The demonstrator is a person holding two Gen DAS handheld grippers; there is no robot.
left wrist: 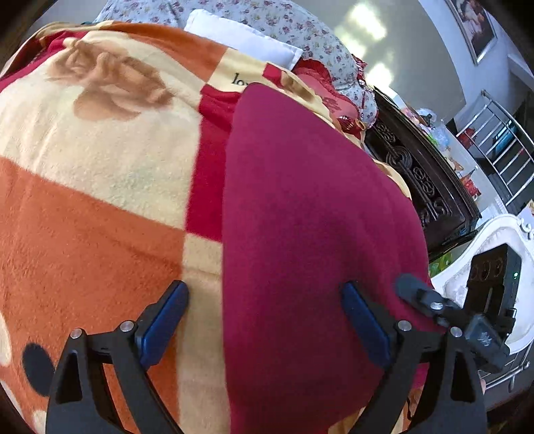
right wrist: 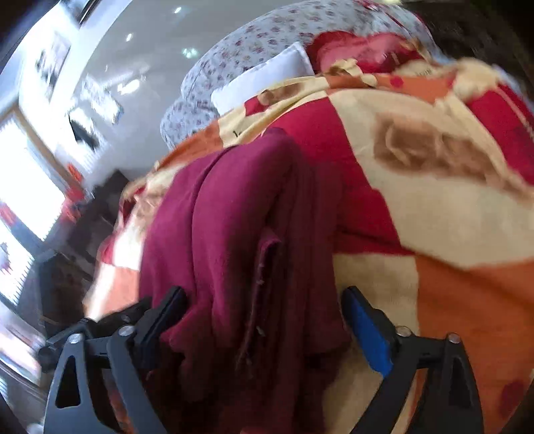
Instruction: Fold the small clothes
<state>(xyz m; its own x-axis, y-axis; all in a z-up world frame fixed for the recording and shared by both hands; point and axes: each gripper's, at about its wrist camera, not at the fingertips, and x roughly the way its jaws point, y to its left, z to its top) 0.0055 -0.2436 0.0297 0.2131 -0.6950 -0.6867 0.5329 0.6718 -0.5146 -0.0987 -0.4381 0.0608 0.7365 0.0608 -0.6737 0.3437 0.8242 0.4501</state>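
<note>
A dark red garment lies on a blanket checked in orange, cream and red, which covers a bed. In the left wrist view the cloth fills the middle and the 5 o'clock part of the picture, smooth and flat, its left edge running from 12 towards 6 o'clock. The left hand-held gripper is spread wide: its left finger sits over the bare blanket, its right finger over the garment, and neither pad pinches anything. The tip of the right hand-held gripper shows at 4 o'clock, at the cloth's right edge.

In the right wrist view (blurred) the garment is bunched into long folds running from 12 to 6 o'clock. The right hand-held gripper is also spread; folds lie between its fingers, the left pad touching the cloth, the right pad just beside it.

A white pillow and flowered bedding lie at 12 o'clock.
</note>
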